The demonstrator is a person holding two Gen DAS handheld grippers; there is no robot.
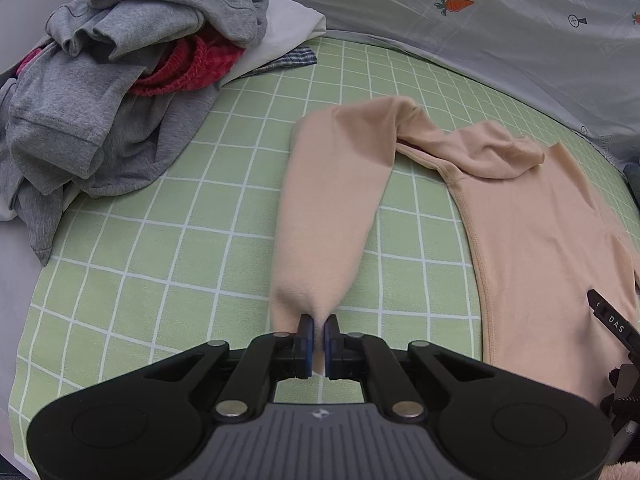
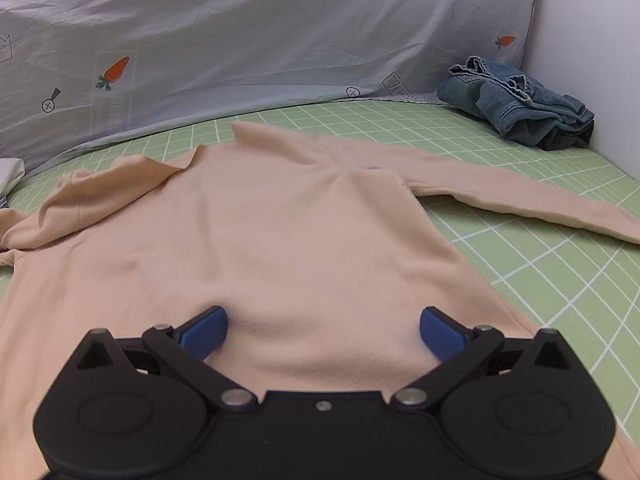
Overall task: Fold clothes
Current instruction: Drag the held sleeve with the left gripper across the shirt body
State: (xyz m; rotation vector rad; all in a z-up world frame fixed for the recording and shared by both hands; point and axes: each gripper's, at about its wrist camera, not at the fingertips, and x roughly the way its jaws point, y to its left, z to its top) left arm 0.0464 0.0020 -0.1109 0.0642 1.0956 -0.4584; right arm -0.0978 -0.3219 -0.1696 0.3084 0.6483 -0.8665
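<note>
Left claw (image 1: 319, 326) pinching sleeve (image 1: 328, 208) cuff, sleeve running away lengthwise

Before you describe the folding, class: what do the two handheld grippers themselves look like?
Both are alike. The left gripper has a black body with folding black link arms, silver round pivot pins, blue pads on its fingers and a ribbed grey panel with a small logo. The right gripper shows the same black links, silver pins and blue fingers.
</note>
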